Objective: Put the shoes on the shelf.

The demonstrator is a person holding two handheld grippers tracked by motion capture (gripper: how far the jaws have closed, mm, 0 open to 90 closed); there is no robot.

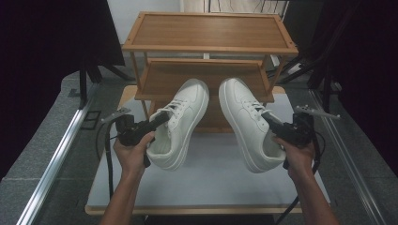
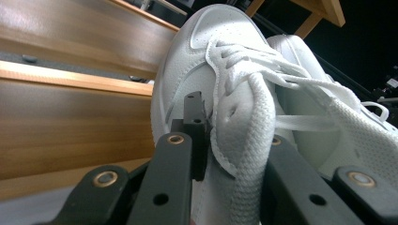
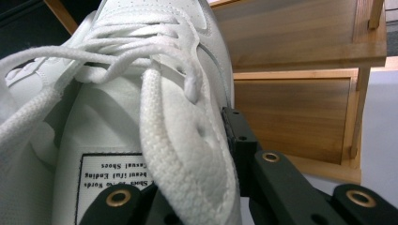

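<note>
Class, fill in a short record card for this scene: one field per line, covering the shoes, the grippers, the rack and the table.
left shoe: white sneaker, lifted, toe toward rack
right shoe: white sneaker, lifted, toe toward rack
left gripper: clamped on left shoe's collar
right gripper: clamped on right shoe's collar
rack: wooden, tiered, shelves bare
table: white top, wooden edge

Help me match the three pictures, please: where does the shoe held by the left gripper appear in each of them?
High view: the left shoe hangs left of centre, toe toward the wooden rack.
Left gripper view: it rises through the centre, its collar between the jaws.
Right gripper view: I cannot tell it apart at the left edge.
Shared landmark: the wooden rack.
</note>
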